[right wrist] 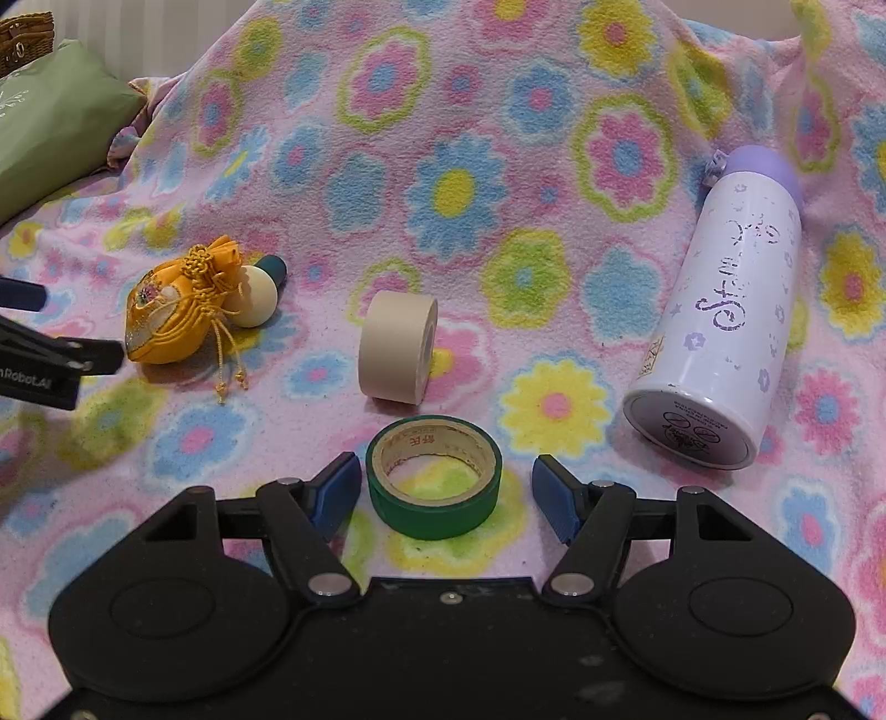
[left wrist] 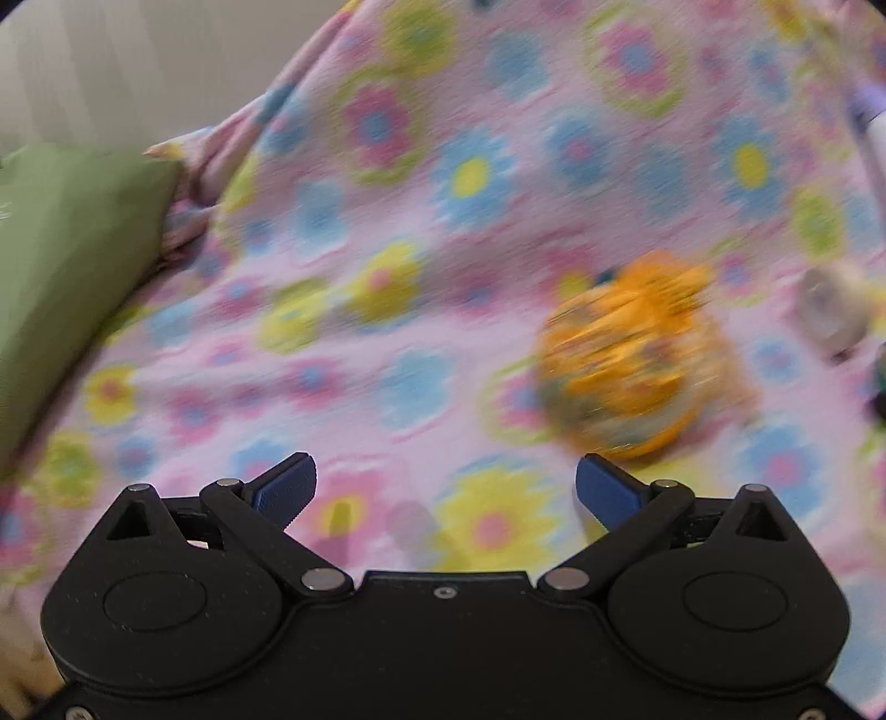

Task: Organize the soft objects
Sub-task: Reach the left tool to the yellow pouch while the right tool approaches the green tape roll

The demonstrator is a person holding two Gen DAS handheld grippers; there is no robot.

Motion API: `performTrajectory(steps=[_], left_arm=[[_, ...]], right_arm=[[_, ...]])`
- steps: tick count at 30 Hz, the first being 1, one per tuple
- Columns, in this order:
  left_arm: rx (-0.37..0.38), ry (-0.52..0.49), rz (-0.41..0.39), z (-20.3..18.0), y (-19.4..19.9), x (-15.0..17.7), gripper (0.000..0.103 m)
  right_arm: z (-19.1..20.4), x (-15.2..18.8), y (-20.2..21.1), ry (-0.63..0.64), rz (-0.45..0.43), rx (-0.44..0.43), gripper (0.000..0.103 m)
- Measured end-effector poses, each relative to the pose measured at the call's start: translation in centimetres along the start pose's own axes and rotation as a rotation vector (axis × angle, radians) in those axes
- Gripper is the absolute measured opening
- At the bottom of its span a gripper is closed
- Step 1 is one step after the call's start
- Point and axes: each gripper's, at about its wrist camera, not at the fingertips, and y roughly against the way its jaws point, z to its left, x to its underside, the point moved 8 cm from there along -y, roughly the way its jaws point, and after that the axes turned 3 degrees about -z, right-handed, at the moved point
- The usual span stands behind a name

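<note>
An orange silk pouch [left wrist: 620, 354] with tassels lies on the floral blanket [left wrist: 443, 194], blurred in the left wrist view, ahead and to the right of my open, empty left gripper [left wrist: 446, 490]. In the right wrist view the pouch [right wrist: 171, 310] lies at the left, with the left gripper's tip [right wrist: 66, 354] close beside it. My right gripper [right wrist: 446, 490] is open, its fingers either side of a green tape roll [right wrist: 434, 482] that lies flat on the blanket [right wrist: 443, 166], not touching it.
A beige tape roll [right wrist: 396, 346] stands on edge mid-blanket. A white and purple bottle [right wrist: 725, 310] lies at the right. A cream ball with a teal cap [right wrist: 260, 293] sits behind the pouch. A green cushion [right wrist: 50, 111] and a wicker basket [right wrist: 25, 39] are at the far left.
</note>
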Motion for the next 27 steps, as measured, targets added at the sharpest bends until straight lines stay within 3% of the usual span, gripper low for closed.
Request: performTrajectory(steps=[2, 5, 10, 14, 23, 25, 26, 27], left_arm=[[-0.002, 0.035, 0.022, 1.0, -0.2, 0.6, 0.097], [0.064, 0.086, 0.014, 1.1, 0.8, 0.7, 0.097], [0.194, 0.094, -0.048, -1.8, 2.2, -1.2, 0.1], [0.25, 0.118, -0.038, -3.7, 1.4, -3.1, 0.1], [0.262, 0.175, 0.019, -4.7, -1.9, -4.5, 0.099], [0.281, 0.197, 0.048, -4.6, -2.5, -4.3, 0.092], [0.3, 0.215, 0.06, -4.5, -2.7, -4.1, 0.073], [0.31, 0.233, 0.076, -4.3, -2.9, -4.0, 0.07]], right_arm=[[0.0, 0.0, 0.0, 0.001, 0.0, 0.001, 0.065], [-0.1, 0.0, 0.0, 0.0, 0.001, 0.003, 0.066], [-0.1, 0.0, 0.0, 0.0, 0.002, 0.003, 0.067], [-0.1, -0.1, 0.0, -0.002, 0.003, 0.004, 0.067], [-0.1, 0.0, 0.0, -0.003, 0.004, 0.005, 0.067], [-0.1, 0.0, 0.0, -0.002, 0.004, 0.005, 0.067], [-0.1, 0.0, 0.0, -0.002, 0.004, 0.005, 0.067], [-0.1, 0.0, 0.0, -0.003, 0.004, 0.005, 0.067]])
